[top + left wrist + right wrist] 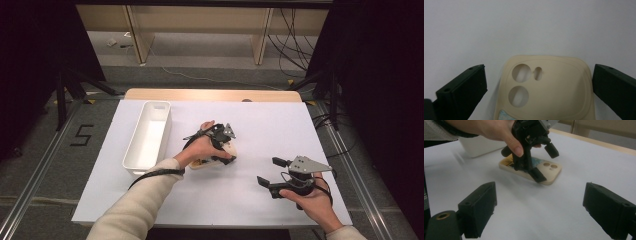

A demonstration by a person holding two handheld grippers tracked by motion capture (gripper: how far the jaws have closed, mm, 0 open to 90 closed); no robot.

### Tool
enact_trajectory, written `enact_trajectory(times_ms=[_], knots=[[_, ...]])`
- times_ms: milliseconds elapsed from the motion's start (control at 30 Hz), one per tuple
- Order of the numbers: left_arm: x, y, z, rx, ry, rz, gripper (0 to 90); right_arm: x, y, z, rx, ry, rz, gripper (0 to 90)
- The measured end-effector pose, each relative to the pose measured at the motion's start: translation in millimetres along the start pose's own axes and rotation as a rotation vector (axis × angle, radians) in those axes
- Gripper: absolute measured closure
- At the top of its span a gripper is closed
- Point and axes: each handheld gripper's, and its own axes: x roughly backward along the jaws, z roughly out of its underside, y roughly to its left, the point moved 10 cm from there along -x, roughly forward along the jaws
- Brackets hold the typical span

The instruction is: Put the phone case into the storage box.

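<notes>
A cream phone case (554, 92) with two round camera holes lies flat on the white table cover, a printed picture on its other end. My left gripper (539, 67) is open and points down at it, one jaw on either side of the camera end. In the right gripper view the left gripper (544, 162) straddles the case (552, 171), near jaw low by its near edge; I cannot tell whether it touches. From the high view the case (231, 149) is half hidden under the left hand and left gripper (220, 142). My right gripper (271, 171) is open and holds nothing, lower right of the case.
A long white bin (147, 137) stands left of the case, close to the left hand; the same bin (479, 147) sits behind that hand in the right gripper view. The white cover (260, 125) reaches the table's wooden far edge (210, 94).
</notes>
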Motion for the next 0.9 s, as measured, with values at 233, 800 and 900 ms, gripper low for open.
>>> enact_trajectory(times_ms=[233, 800, 900], knots=[[-2.8, -0.3, 3.3, 0.0, 0.017, 0.015, 0.0, -0.1, 0.0, 0.1, 0.0, 0.0, -0.001, 12.8], [-5.8, 1.5, 2.1, 0.001, 0.032, 0.046, 0.0, -0.3, 0.2, 0.7, 0.0, 0.004, -0.004, 12.8], [-6.0, 2.0, 1.7, -0.003, 0.039, 0.049, 0.0, -0.1, 0.2, 0.8, 0.0, 0.004, -0.004, 12.8]])
